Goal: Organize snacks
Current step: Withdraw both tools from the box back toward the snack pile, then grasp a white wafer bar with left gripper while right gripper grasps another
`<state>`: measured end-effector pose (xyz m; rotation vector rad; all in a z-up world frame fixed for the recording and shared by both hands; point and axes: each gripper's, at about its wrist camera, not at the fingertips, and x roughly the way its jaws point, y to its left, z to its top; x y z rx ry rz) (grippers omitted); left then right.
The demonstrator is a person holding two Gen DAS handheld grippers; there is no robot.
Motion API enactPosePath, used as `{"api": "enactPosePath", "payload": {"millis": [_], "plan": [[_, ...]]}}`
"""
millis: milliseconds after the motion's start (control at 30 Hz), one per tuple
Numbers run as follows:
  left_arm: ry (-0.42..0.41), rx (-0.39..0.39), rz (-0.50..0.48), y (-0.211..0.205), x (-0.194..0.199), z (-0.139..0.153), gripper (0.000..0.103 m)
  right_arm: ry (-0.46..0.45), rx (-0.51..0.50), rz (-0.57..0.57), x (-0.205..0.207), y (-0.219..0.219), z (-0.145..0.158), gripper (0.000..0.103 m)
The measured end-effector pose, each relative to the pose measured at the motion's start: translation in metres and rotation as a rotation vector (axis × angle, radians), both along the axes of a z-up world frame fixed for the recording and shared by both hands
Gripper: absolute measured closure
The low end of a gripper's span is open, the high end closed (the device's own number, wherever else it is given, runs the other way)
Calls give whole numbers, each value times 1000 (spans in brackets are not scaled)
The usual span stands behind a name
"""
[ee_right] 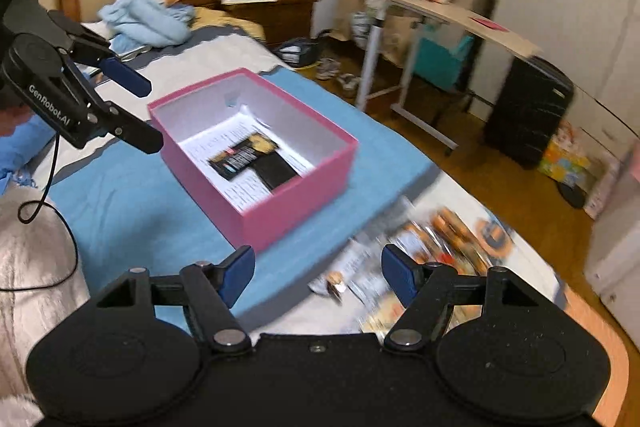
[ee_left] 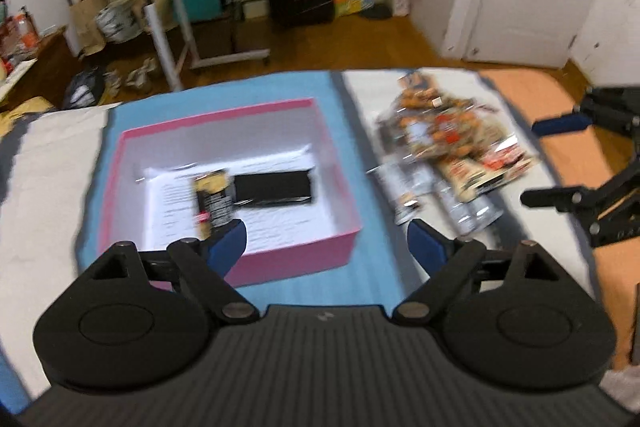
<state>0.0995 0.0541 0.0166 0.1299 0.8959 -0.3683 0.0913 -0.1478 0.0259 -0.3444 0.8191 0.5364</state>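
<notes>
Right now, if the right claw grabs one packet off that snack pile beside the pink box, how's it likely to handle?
Probably floppy: the snack packets look like thin, flat wrappers lying slack on the bedding. Likely slippery too, since the film looks glossy. They overlap in a loose heap, so a neighbour may drag along. The right claw is open and empty.

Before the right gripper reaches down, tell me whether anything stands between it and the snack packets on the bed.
Nothing visible does. The right gripper hangs open and empty just above the snack packets, with only air between. The pink box sits off to the side, open-topped, on the blue cloth.
</notes>
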Motion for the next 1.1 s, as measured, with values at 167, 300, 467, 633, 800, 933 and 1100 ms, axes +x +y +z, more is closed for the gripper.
{"api": "enactPosePath", "payload": {"millis": [167,300,467,633,800,933,1100], "plan": [[16,-23,-60,-46,7,-24,15,3,40,-55,-19,-32,-21,28],[67,-35,-118,-83,15,-55,15,-26,58,-126,-25,-52,-57,28],[158,-51,-53,-114,41,-100,18,33,57,-217,-16,-60,-105,28],[130,24,12,-135,62,-131,23,68,32,-314,-5,-63,-149,41],[71,67,23,-151,78,-150,29,142,134,-426,11,-80,-174,49],[96,71,74,-156,93,-171,29,111,107,-415,16,-73,-185,52],[59,121,107,-160,98,-196,40,92,72,-424,21,-68,-190,55]]}}
